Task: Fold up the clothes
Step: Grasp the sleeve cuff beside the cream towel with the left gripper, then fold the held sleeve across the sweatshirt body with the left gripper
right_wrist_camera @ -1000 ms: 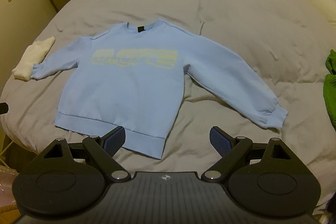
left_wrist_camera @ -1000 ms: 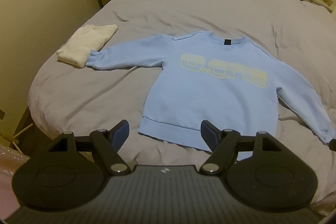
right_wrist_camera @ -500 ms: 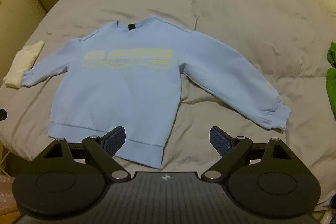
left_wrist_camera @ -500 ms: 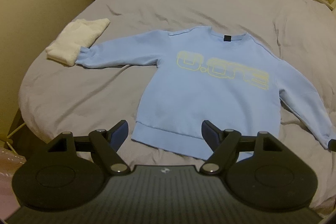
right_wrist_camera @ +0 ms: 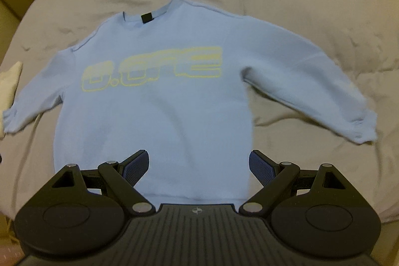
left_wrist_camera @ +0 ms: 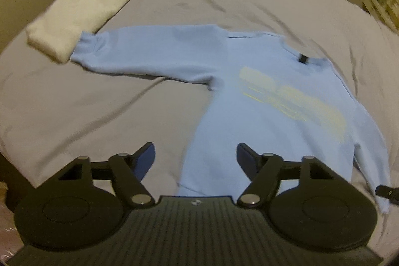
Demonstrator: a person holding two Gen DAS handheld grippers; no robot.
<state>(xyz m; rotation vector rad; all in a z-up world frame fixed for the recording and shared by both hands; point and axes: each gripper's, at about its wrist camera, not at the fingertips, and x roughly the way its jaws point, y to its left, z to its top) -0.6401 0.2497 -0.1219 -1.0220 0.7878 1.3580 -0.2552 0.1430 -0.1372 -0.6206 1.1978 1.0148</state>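
Two grippers, left (left_wrist_camera: 195, 157) and right (right_wrist_camera: 199, 165), jaws released, hover over the flat light-blue sweatshirt (right_wrist_camera: 159, 96); we grasp matching edges evenly.

Light-blue sweatshirt (right_wrist_camera: 154, 116) with yellow lettering (right_wrist_camera: 152, 71), grey bedcover (right_wrist_camera: 311, 4), cream towel (left_wrist_camera: 74, 19).

- The left gripper (left_wrist_camera: 195, 158) has its jaws spread wide, nothing held between the pads.
- The right gripper (right_wrist_camera: 199, 165) is likewise spread wide and empty.
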